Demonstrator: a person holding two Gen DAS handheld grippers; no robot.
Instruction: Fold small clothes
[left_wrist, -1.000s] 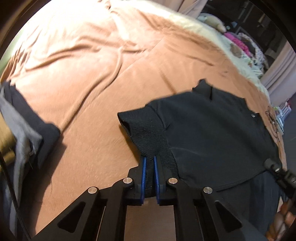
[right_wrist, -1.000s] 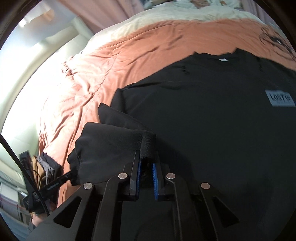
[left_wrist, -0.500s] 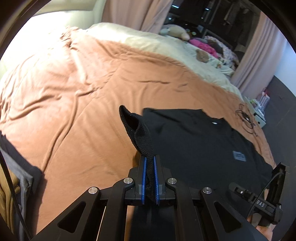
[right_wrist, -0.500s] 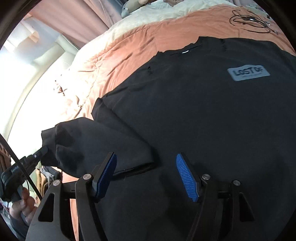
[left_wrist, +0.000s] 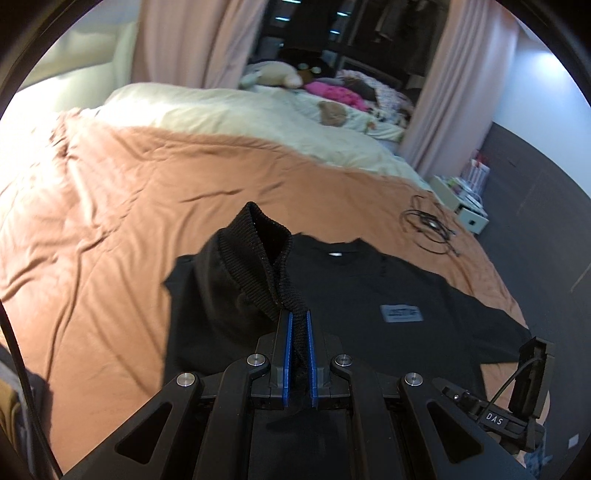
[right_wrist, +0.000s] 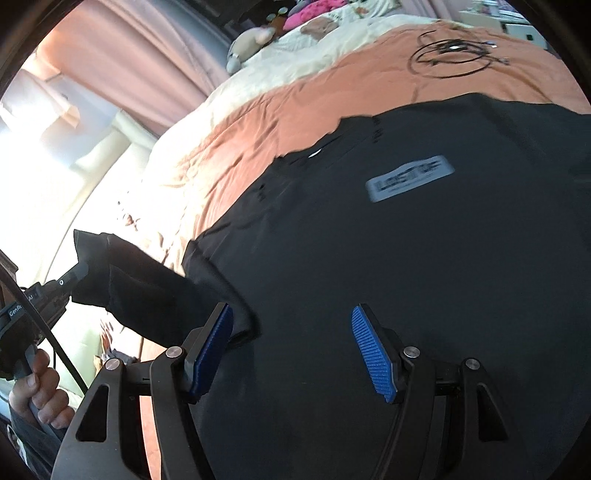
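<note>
Your left gripper (left_wrist: 298, 325) is clamped on the ribbed cuff (left_wrist: 258, 251) of the black sweatshirt (right_wrist: 406, 277) and holds that sleeve up off the orange bedspread (left_wrist: 110, 206) — the cuff stands above the pads. Your right gripper (right_wrist: 295, 350) has its blue pads (right_wrist: 373, 354) spread apart with nothing pinched; it hovers over the sweatshirt's front, which lies spread flat on the bed, grey chest label (right_wrist: 410, 179) facing up. A coiled black cable (left_wrist: 428, 229) lies beyond the garment.
</note>
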